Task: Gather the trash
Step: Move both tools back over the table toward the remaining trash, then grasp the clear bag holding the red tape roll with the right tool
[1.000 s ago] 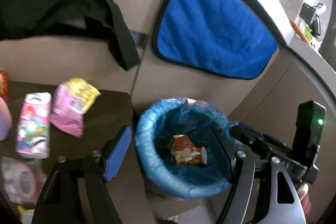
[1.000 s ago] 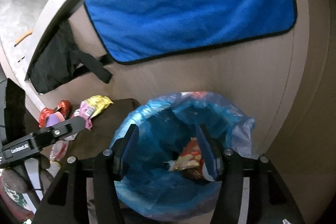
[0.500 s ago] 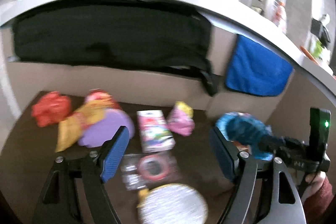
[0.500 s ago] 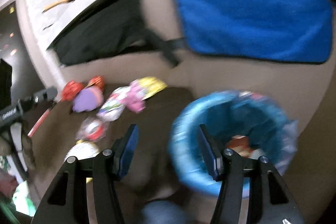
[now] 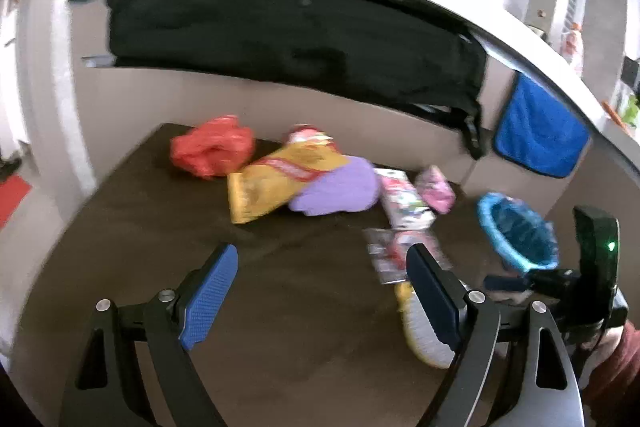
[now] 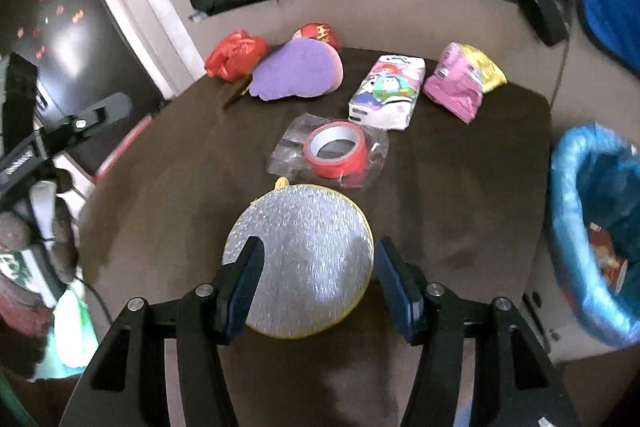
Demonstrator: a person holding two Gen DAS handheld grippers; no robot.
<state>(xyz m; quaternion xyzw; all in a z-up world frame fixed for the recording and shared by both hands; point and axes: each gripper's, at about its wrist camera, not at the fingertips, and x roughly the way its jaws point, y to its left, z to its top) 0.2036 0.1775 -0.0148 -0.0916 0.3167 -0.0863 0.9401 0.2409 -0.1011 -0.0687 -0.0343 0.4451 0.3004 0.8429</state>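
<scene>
Trash is lying scattered across the brown tabletop (image 6: 460,211), and we are holding both grippers above its near edge. Our left gripper (image 5: 320,291) is hovering with its blue pads spread wide and nothing between them. Our right gripper (image 6: 316,277) is also standing open, its pads flanking a round silver scouring pad (image 6: 300,259) with a yellow rim, without touching it as far as we can tell.

Just beyond the pad, a red tape roll (image 6: 336,151) is sitting in a clear wrapper. Toward the far edge, a tissue pack (image 6: 386,91) printed with cartoon figures is lying between a purple sponge (image 6: 300,69) and a pink and yellow snack bag (image 6: 460,83). A crumpled red plastic bag (image 6: 234,55) is resting at the far left corner, just beside the sponge. In the left wrist view, a yellow snack packet (image 5: 280,183) is leaning against the sponge.

Off the right edge of the tabletop, a bin lined with a blue bag (image 6: 592,227) is standing with a red wrapper (image 6: 608,259) inside it.
</scene>
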